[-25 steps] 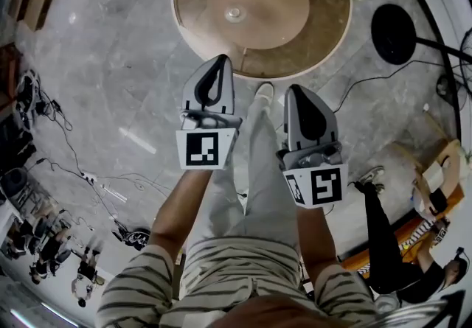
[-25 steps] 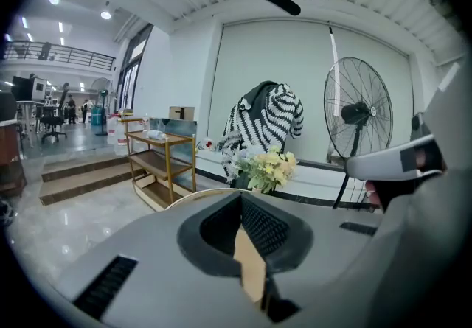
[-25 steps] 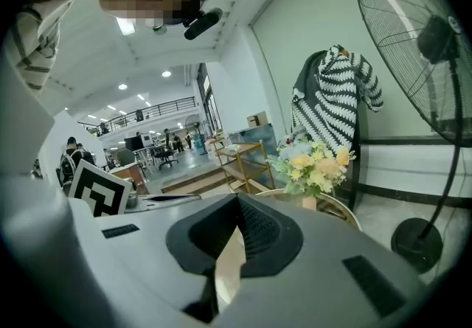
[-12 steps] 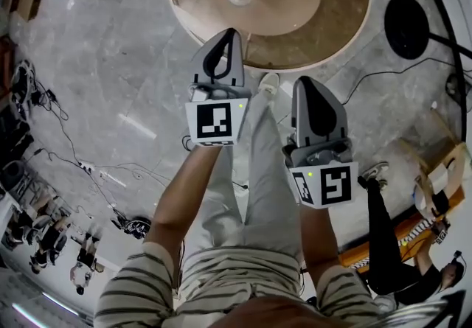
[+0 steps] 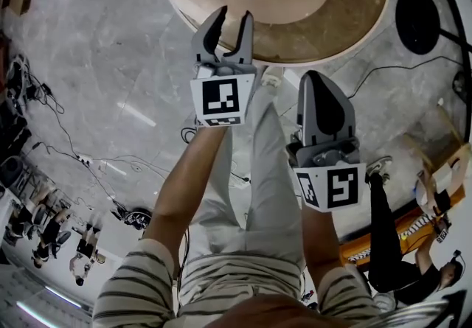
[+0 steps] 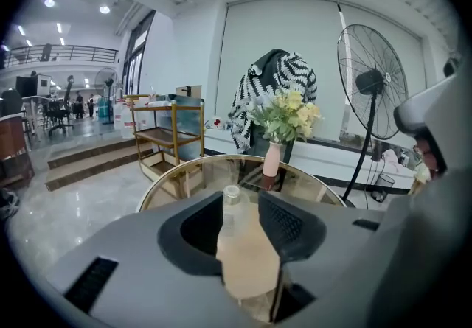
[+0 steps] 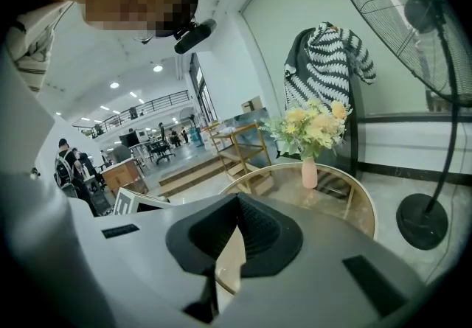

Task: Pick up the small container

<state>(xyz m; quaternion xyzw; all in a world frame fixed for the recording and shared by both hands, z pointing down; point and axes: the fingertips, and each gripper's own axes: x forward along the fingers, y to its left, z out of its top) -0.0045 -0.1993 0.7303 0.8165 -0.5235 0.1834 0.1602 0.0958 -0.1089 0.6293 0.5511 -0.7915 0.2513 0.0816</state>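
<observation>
Approach step: the left gripper (image 5: 233, 17) has just been spreading its fingers (image 6: 291, 227), nothing between them yet, aimed at the small container (image 6: 231, 205) standing mid-bench (image 5: 354, 13). The right gripper (image 5: 321, 79) has its fingers pressed together. Next, advance to straddle the container, then squeeze.

2 tongs in my hands: left tongs (image 5: 232, 21), right tongs (image 5: 316, 80). 1 round glass table (image 5: 354, 2) at 12 o'clock. On it, 1 small bottle (image 6: 231, 205) & 1 vase (image 6: 272, 159) w/ flowers. 1 standing fan (image 6: 372, 72) at 2 o'clock. 1 shelf cart (image 6: 168, 135), 1 striped sweater (image 6: 276, 79).
</observation>
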